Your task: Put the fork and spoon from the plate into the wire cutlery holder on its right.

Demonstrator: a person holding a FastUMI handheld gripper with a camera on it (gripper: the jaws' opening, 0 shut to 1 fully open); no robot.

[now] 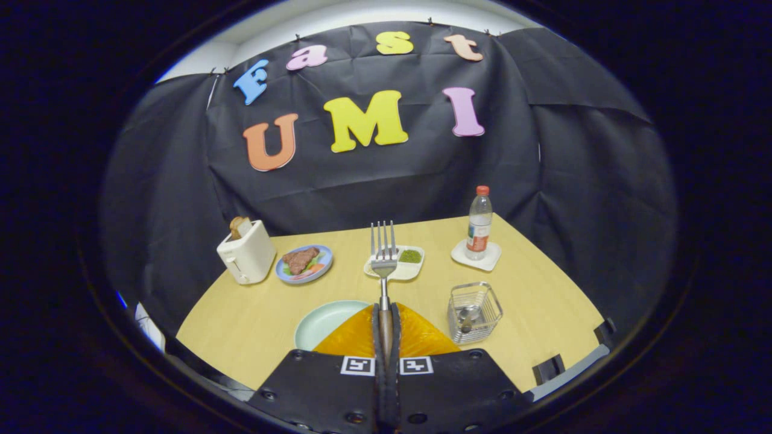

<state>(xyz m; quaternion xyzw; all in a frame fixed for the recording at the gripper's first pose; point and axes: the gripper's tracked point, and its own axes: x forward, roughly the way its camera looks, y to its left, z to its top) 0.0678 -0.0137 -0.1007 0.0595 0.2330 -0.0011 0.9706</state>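
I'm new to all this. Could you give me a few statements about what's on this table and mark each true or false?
1. The gripper is shut on the fork, tines pointing up. True.
2. The wire cutlery holder already has a spoon in it. True.
3. The water bottle lies on its side. False: it stands upright on a white coaster.
4. The toaster stands right beside the wire holder. False: it is across the table, next to the plate of food.
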